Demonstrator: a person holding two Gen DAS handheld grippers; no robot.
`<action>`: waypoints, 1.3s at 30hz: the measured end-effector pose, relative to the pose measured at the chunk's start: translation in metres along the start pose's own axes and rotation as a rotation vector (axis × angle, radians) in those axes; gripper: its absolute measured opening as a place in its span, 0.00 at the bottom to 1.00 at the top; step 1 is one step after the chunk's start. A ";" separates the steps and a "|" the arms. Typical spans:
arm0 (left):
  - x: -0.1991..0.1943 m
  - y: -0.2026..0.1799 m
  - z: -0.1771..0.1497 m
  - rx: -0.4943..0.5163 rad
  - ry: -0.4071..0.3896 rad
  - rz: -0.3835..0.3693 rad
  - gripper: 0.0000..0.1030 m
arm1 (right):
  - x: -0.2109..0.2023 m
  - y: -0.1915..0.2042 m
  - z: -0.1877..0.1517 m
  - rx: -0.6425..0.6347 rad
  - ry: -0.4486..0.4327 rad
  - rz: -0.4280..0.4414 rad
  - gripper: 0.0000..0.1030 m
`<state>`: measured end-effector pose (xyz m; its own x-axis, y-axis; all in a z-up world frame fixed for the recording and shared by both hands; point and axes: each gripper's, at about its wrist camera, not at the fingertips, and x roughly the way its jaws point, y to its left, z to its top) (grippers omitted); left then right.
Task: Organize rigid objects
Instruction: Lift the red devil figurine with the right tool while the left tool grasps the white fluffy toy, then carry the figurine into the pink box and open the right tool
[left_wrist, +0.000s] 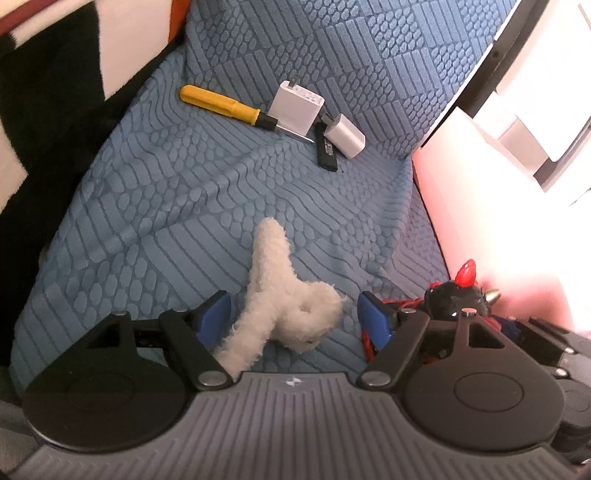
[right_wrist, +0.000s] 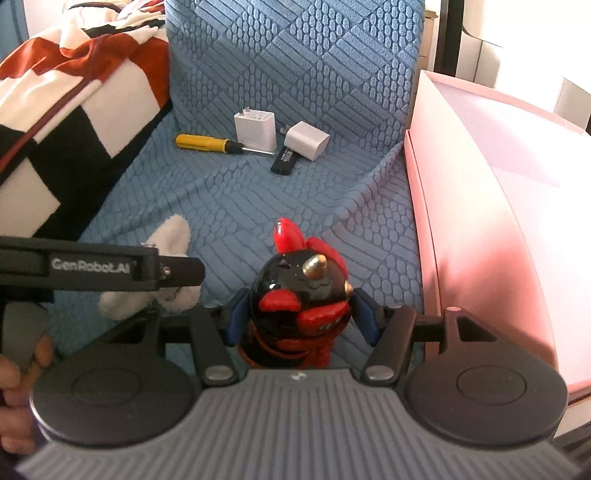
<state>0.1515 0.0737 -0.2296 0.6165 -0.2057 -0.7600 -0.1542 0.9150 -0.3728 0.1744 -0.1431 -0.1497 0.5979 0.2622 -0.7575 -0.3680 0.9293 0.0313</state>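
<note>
On the blue sofa cover, a yellow screwdriver (left_wrist: 225, 105), a large white charger (left_wrist: 295, 107), a small white charger (left_wrist: 345, 134) and a black USB stick (left_wrist: 327, 149) lie together at the back; they also show in the right wrist view: screwdriver (right_wrist: 207, 143), chargers (right_wrist: 255, 129) (right_wrist: 306, 140), USB stick (right_wrist: 285, 159). My left gripper (left_wrist: 293, 317) is open around a white fluffy toy (left_wrist: 284, 299). My right gripper (right_wrist: 299, 317) is open, its blue pads either side of a black and red figurine (right_wrist: 303, 299), also seen in the left wrist view (left_wrist: 458, 295).
A pink box (right_wrist: 480, 206) stands along the right side of the seat. A red, white and black blanket (right_wrist: 66, 110) lies on the left. The left gripper's body (right_wrist: 92, 266) crosses the right wrist view at left.
</note>
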 end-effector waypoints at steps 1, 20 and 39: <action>0.000 0.000 -0.001 0.008 0.001 0.004 0.77 | -0.001 0.000 0.000 -0.004 0.001 -0.001 0.60; 0.005 -0.001 0.001 0.017 -0.003 0.024 0.57 | -0.004 -0.008 0.001 0.010 0.003 -0.022 0.60; -0.077 -0.038 0.013 -0.017 -0.081 0.024 0.56 | -0.072 -0.010 0.032 -0.019 -0.065 0.071 0.60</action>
<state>0.1199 0.0590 -0.1502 0.6731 -0.1547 -0.7232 -0.1819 0.9132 -0.3647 0.1577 -0.1627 -0.0749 0.6141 0.3444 -0.7101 -0.4246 0.9026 0.0707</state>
